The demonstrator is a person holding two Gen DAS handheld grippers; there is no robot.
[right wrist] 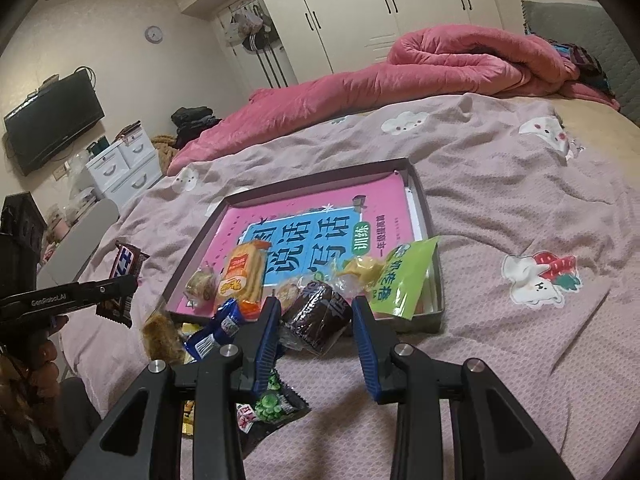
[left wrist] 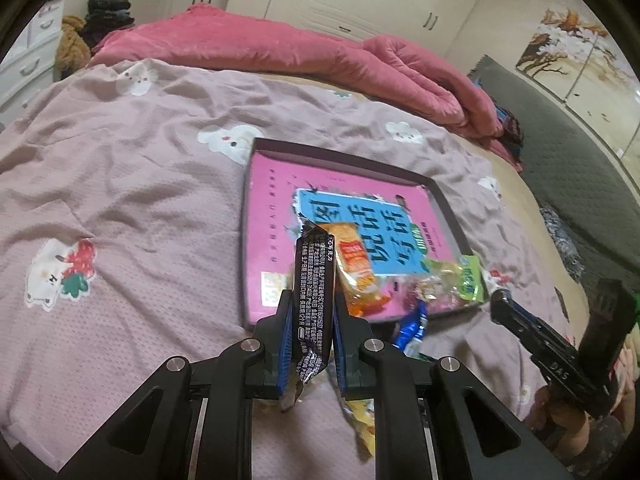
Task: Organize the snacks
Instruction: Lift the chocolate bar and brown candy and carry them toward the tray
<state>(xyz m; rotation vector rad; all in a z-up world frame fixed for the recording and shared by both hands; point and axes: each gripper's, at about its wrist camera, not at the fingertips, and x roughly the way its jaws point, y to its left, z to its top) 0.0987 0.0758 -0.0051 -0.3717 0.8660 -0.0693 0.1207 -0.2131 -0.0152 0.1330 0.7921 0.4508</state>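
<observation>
A: Left gripper [left wrist: 313,312]?
B: Clamped on a dark chocolate bar wrapper [left wrist: 311,288], white fine print down its back; in the right wrist view, red-and-white lettering on its brown front, brand not readable. Held up off the pink bedsheet [left wrist: 140,200], left of the tray [right wrist: 422,200].
A: Right gripper [right wrist: 316,320]?
B: "GenRobot.AI" printed on the other gripper's side, "DAS" on this one. Jaws a narrow gap apart, nothing pinched; dark brown wrapped cake [right wrist: 316,316] beyond the tips, at the tray's near edge.
A: Tray contents?
B: Pink-and-blue book [right wrist: 320,240] with large Chinese characters lining it. On it: orange cracker pack [right wrist: 242,276], green pouch [right wrist: 404,280] with white Chinese text. Blue-and-white packet [right wrist: 218,330] on the sheet just before the tray.
</observation>
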